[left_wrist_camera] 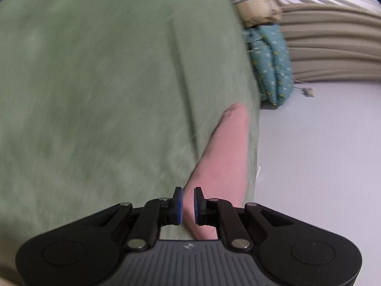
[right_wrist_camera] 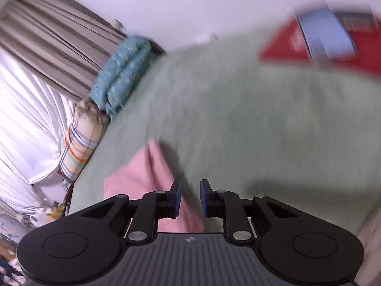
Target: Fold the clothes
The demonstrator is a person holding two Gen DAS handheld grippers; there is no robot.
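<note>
Left claw (left_wrist_camera: 188,206) pinching pink cloth (left_wrist_camera: 223,157) — green sheet (left_wrist_camera: 95,95) beneath

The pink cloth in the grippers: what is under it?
Green bedding spreads beneath the pink cloth, held by left gripper and right gripper. What lies under the bedding stays covered.
</note>
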